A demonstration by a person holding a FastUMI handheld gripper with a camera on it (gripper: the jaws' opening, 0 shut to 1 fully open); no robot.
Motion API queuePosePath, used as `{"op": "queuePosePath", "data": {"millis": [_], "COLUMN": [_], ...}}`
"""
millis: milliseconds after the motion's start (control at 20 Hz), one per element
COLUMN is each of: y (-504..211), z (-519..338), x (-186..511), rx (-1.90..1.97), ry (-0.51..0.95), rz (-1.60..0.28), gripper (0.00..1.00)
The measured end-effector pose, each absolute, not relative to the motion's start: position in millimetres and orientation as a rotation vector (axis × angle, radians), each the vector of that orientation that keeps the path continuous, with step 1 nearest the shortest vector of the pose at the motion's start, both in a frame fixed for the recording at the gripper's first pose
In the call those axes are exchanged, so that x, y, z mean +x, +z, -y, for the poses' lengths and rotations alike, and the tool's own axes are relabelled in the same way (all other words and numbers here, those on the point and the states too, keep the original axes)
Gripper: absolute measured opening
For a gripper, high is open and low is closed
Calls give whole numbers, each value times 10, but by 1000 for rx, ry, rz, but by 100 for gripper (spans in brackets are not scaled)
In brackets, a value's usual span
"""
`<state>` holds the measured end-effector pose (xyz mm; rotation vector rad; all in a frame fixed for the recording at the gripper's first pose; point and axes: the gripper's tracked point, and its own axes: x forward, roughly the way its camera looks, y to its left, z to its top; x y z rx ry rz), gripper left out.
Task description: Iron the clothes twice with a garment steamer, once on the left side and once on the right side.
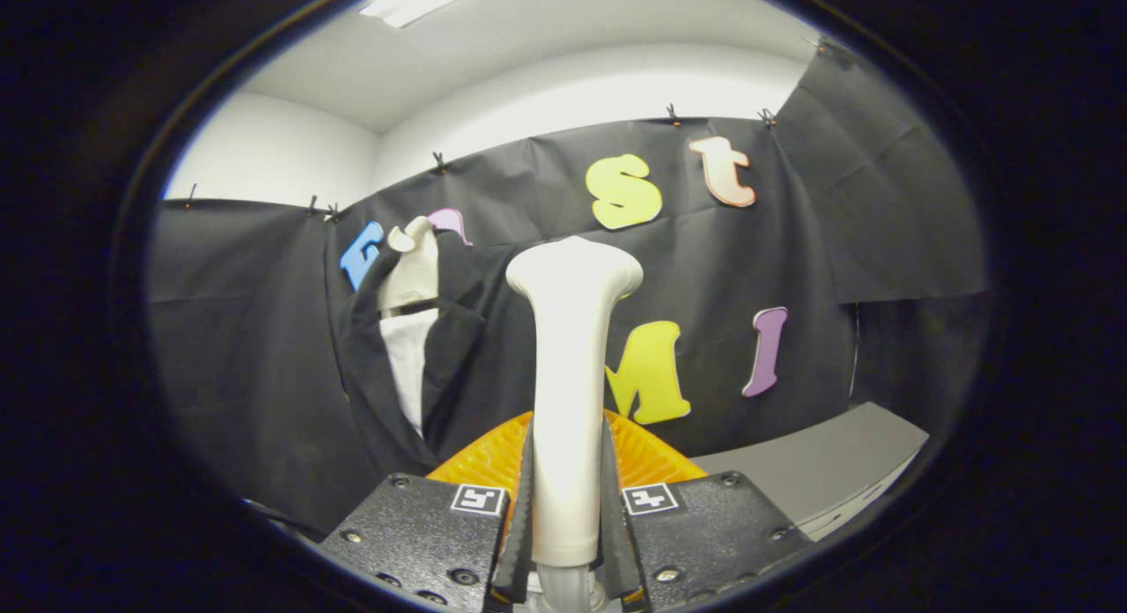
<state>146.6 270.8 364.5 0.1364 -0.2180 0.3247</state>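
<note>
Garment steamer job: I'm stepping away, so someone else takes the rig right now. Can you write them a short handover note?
Claw: shut on the garment steamer, both fingers pressing its handle; steamer upright, head up.
Clothes: dark jacket over a white shirt on a hanger form, ahead of the fingers and off to their left, against the booth wall.
Orange ribbed stand sits just behind the steamer.
Done: steamer grasped. The head is not touching the jacket.
Left, as far as this shows: left-side and right-side passes.

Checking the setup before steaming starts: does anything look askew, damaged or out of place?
Nothing stands out. The gripper is shut on the steamer, which stands upright between the fingers. The dark jacket hangs on its form beyond and to the side, lapels open over a white shirt. An orange ribbed thing sits just behind the fingers.
</note>
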Motion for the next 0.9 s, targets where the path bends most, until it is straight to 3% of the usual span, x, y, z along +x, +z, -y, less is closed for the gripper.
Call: {"op": "queuePosePath", "data": {"millis": [350,900], "y": [3645,2942], "z": [-3329,-3452], "x": [1505,1479], "rx": [92,37], "ry": [355,344], "rz": [183,77], "gripper": [35,35]}}
